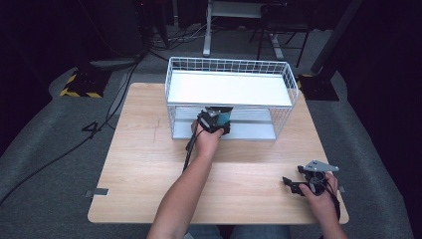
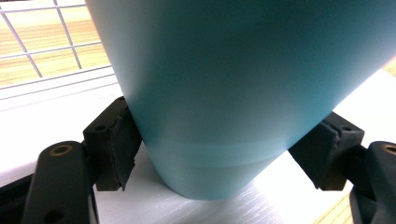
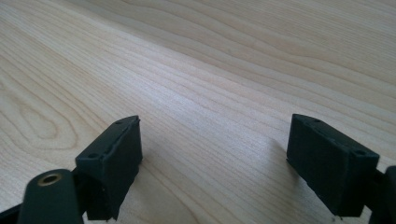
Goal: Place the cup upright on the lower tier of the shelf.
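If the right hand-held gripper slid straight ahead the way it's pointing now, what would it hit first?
Probably nothing. The right hand-held gripper, jaws open and empty, points left across the light wooden table. Its own view shows bare wood ahead. The person's left forearm lies farther along, though depth is hard to judge.

table (image 1: pixel 149 164): light wood, bare in front
on table: white wire rack (image 1: pixel 229 97), two shelves, at back centre

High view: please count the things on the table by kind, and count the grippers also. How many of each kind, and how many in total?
Teal cup, held in the left gripper: 1
White wire rack with two shelves: 1
Grippers, left one and right gripper: 2
Total: 4
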A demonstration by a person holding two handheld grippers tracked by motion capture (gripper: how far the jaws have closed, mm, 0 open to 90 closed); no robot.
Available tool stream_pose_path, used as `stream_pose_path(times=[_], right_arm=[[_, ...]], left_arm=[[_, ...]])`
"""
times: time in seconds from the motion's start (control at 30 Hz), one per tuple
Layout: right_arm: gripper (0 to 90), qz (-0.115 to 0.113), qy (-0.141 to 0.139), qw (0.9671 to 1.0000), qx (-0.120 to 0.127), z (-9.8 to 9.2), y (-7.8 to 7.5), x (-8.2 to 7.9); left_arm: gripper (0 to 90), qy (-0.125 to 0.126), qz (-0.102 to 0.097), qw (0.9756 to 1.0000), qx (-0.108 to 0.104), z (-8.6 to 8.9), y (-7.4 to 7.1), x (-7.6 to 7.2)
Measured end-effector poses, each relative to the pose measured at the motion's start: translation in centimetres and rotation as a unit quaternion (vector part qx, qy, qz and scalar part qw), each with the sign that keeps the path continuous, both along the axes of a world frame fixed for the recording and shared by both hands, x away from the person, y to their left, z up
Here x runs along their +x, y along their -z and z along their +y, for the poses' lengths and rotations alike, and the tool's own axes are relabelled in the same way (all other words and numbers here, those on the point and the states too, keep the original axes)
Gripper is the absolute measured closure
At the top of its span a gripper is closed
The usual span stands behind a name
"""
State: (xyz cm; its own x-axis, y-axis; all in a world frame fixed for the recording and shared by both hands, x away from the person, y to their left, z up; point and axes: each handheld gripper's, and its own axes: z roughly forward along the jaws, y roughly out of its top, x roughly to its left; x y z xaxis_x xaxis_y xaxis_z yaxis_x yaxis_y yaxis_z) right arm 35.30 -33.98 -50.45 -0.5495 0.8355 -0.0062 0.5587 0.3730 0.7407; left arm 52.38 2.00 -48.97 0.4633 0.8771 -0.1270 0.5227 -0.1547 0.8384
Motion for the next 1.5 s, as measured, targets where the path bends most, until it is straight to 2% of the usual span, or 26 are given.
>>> stream_pose_path(times=[0.2, 0.3, 0.37, 0.43, 0.7, 0.8, 0.83, 0.93, 1.0, 1.03, 1.1, 1.13, 1.17, 1.37, 1.5], right_arm=[[18.5, 0.0, 0.0, 1.0, 0.0, 0.0, 0.0, 0.0], [18.5, 0.0, 0.0, 1.0, 0.0, 0.0, 0.0, 0.0], [18.4, 0.0, 0.0, 1.0, 0.0, 0.0, 0.0, 0.0], [18.5, 0.0, 0.0, 1.0, 0.0, 0.0, 0.0, 0.0], [18.5, 0.0, 0.0, 1.0, 0.0, 0.0, 0.0, 0.0], [18.5, 0.0, 0.0, 1.0, 0.0, 0.0, 0.0, 0.0], [18.5, 0.0, 0.0, 1.0, 0.0, 0.0, 0.0, 0.0], [18.5, 0.0, 0.0, 1.0, 0.0, 0.0, 0.0, 0.0], [18.4, 0.0, 0.0, 1.0, 0.0, 0.0, 0.0, 0.0], [18.4, 0.0, 0.0, 1.0, 0.0, 0.0, 0.0, 0.0], [18.5, 0.0, 0.0, 1.0, 0.0, 0.0, 0.0, 0.0], [18.5, 0.0, 0.0, 1.0, 0.0, 0.0, 0.0, 0.0], [18.5, 0.0, 0.0, 1.0, 0.0, 0.0, 0.0, 0.0], [18.5, 0.0, 0.0, 1.0, 0.0, 0.0, 0.0, 0.0], [18.4, 0.0, 0.0, 1.0, 0.0, 0.0, 0.0, 0.0]], left_arm=[[23.7, 0.002, 0.0, 0.9999, 0.011, -0.2, 0.0, -0.1], [23.5, 0.012, -0.001, 0.9997, 0.019, -0.2, -0.1, -0.1], [22.6, 0.009, -0.002, 0.9998, 0.018, -0.2, -0.1, -0.1], [20.4, 0.001, -0.004, 0.9997, 0.026, -0.4, -0.1, 0.0], [15.5, 0.004, -0.009, 0.9993, 0.036, -0.3, -0.6, -0.6], [15.5, 0.006, -0.01, 0.9996, 0.027, -0.2, -0.8, -0.9], [15.5, -0.006, -0.013, 0.9994, 0.033, -0.1, -1.0, -1.0], [15.4, -0.005, -0.013, 0.9995, 0.029, 0.1, -1.3, -1.5], [15.5, 0.003, -0.017, 0.9995, 0.025, 0.4, -1.6, -1.8], [15.5, 0.029, -0.02, 0.999, 0.028, 0.6, -1.8, -1.7], [15.5, 0.045, -0.029, 0.9979, 0.036, 1.2, -2.2, -2.2], [15.5, 0.045, -0.029, 0.9979, 0.036, 1.2, -2.2, -2.2], [15.5, 0.008, -0.026, 0.9994, 0.021, 1.0, -2.3, -2.8], [15.5, 0.011, -0.029, 0.9994, 0.015, 2.1, -3.3, -4.1], [15.7, 0.017, -0.024, 0.9995, 0.011, 3.0, -3.9, -5.0]])
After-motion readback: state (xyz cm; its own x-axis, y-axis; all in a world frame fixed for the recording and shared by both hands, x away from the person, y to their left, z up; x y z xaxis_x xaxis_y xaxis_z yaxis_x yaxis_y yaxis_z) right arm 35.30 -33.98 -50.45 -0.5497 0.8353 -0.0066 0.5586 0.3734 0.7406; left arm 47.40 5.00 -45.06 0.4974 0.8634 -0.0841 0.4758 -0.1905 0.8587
